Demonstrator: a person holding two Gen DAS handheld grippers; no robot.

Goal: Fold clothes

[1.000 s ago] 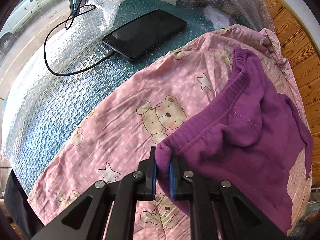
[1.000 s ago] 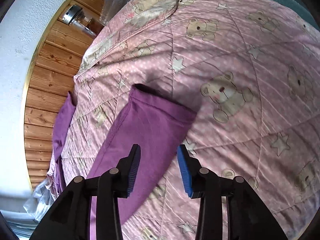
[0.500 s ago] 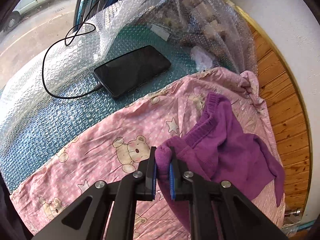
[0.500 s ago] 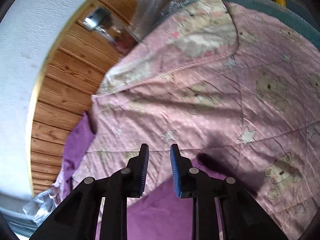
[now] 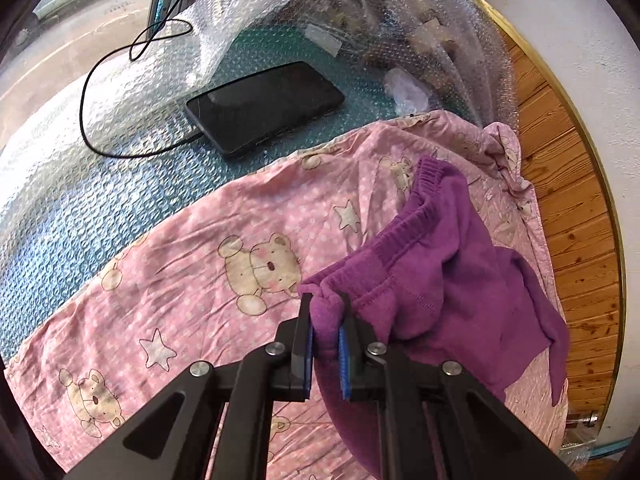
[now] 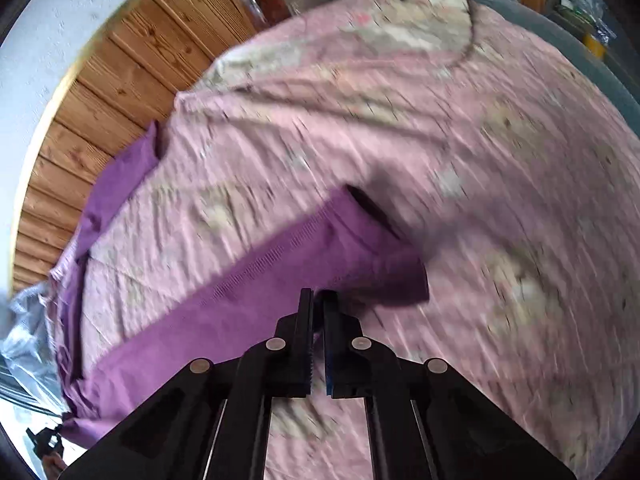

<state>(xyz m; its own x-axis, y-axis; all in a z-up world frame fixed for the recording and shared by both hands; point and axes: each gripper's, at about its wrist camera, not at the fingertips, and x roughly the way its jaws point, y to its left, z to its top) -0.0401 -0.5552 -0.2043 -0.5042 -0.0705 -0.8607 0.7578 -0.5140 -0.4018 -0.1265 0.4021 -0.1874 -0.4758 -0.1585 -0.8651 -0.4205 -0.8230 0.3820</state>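
Purple fleece garment [image 5: 452,280] on the pink bear-print quilt [image 5: 200,264]: we are pinching it at two ends.

We are holding a bunched waistband corner in the left gripper [image 5: 325,344], pads clamped on cloth; the garment is trailing right and away from it. The right gripper [image 6: 318,340] is looking pressed nearly together at the leg hem, though blur is hiding whether cloth sits between. Long axis is running between the two. Beyond the quilt's far edge: tablet [image 5: 266,106], black cable [image 5: 116,80], bubble wrap [image 5: 120,120], none obstructing.
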